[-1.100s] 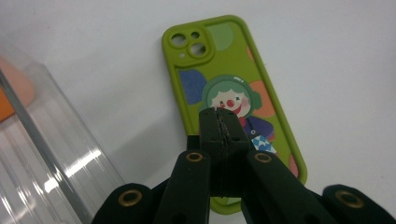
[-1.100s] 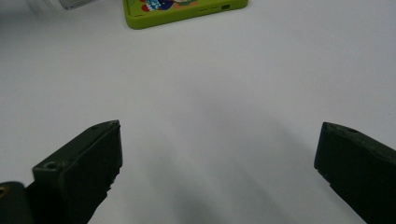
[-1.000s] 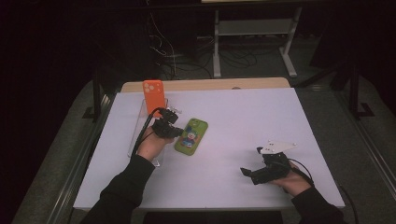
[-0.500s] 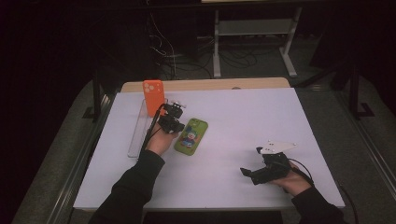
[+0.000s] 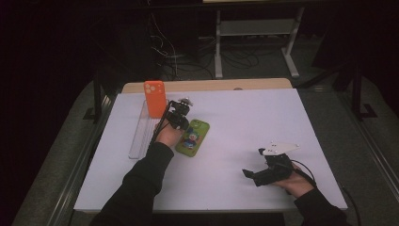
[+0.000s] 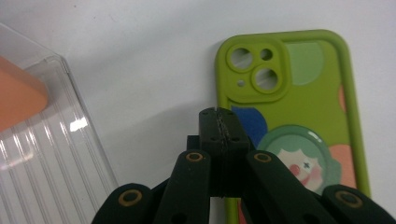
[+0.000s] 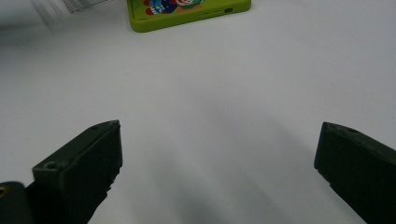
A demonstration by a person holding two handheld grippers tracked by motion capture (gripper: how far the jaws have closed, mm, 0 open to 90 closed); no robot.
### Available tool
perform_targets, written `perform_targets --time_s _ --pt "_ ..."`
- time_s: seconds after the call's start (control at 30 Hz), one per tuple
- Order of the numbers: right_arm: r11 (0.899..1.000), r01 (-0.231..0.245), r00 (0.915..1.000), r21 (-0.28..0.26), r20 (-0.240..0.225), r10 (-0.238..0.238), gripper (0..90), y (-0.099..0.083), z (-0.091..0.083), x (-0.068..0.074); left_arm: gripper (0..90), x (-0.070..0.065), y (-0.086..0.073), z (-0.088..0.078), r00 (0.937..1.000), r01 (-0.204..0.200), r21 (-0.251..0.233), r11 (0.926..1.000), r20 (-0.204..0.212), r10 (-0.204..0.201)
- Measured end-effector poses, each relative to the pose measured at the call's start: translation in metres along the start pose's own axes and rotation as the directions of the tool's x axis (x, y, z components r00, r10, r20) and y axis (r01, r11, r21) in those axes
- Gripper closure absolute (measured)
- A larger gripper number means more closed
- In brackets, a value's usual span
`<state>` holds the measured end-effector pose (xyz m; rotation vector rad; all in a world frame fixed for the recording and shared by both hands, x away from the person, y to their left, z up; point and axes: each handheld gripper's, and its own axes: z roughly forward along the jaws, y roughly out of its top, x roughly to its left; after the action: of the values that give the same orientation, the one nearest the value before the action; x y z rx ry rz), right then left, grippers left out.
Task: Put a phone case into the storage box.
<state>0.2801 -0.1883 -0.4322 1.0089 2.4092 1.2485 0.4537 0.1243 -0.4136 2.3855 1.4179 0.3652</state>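
With its jaws pressed together on nothing, the left claw (image 6: 219, 122) hovers mid-frame beside the green phone case (image 6: 299, 116) lying flat on the desk (image 6: 154, 51) — it should open first, then straddle the case's edge.

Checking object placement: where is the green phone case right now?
In the high view, the green phone case lies flat left of the table's centre, beside the left tool, near the clear tray.

left gripper (image 5: 181, 109) sits at the end of a forearm stretched forward, jaws pressed together. right gripper (image 5: 250, 174) lies low, jaws spread wide.
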Motion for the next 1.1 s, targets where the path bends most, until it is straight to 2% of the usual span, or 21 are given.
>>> perform_targets --time_s 0.13,0.23,0.4,0.47,0.5,0.53,0.57,0.7,0.8,0.9,1.1 --pt "1.0 0.001 1.0 0.0 -0.001 -0.001 0.1 0.0 -0.001 -0.001 89.5 0.001 0.001 0.002 0.9996 -0.005 0.027 0.9996 -0.026 0.005" --pt "1.0 0.004 1.0 -0.001 -0.002 -0.004 0.1 0.0 -0.001 -0.001 89.5 0.0 0.0 0.003 0.9997 -0.005 0.036 0.9993 -0.024 0.006" --pt "1.0 0.0 1.0 -0.001 -0.001 0.0 0.1 0.0 0.0 -0.001 89.5 -0.005 -0.004 0.001 0.9998 -0.017 0.057 0.9982 0.009 0.016" --pt "1.0 0.002 1.0 -0.002 0.0 -0.002 0.2 0.0 0.0 -0.001 89.5 -0.009 -0.007 -0.001 0.999 -0.037 0.07 0.9968 0.027 0.036" --pt "1.0 0.004 1.0 -0.001 -0.001 -0.004 0.1 0.0 0.0 0.0 89.5 -0.013 -0.008 -0.001 0.9988 -0.027 0.064 0.9976 0.042 0.025" --pt "1.0 0.004 1.0 -0.001 -0.001 -0.004 0.1 0.0 0.0 0.0 89.4 -0.014 -0.011 -0.001 0.9981 -0.038 0.066 0.9971 0.05 0.035" --pt "1.0 0.002 1.0 -0.001 0.0 -0.002 0.1 0.0 0.0 0.0 89.5 -0.017 -0.013 -0.001 0.9977 -0.03 0.057 0.9979 0.063 0.026" --pt "1.0 0.003 1.0 -0.001 0.0 -0.003 0.1 0.0 0.0 0.0 89.5 -0.024 -0.021 -0.004 0.9936 -0.043 0.067 0.9968 0.107 0.036" --pt "1.0 0.005 1.0 0.001 0.001 -0.005 0.1 0.0 0.0 0.0 89.4 -0.032 -0.027 -0.007 0.9885 -0.067 0.067 0.9955 0.14 0.057" --pt "1.0 0.003 1.0 0.0 0.0 -0.003 0.2 0.0 0.0 0.001 89.4 -0.041 -0.034 -0.011 0.9804 -0.095 0.068 0.9932 0.179 0.082" --pt "1.0 0.006 1.0 0.001 0.001 -0.006 0.1 0.0 0.0 0.001 89.4 -0.054 -0.046 -0.018 0.957 -0.146 0.066 0.9871 0.262 0.124"
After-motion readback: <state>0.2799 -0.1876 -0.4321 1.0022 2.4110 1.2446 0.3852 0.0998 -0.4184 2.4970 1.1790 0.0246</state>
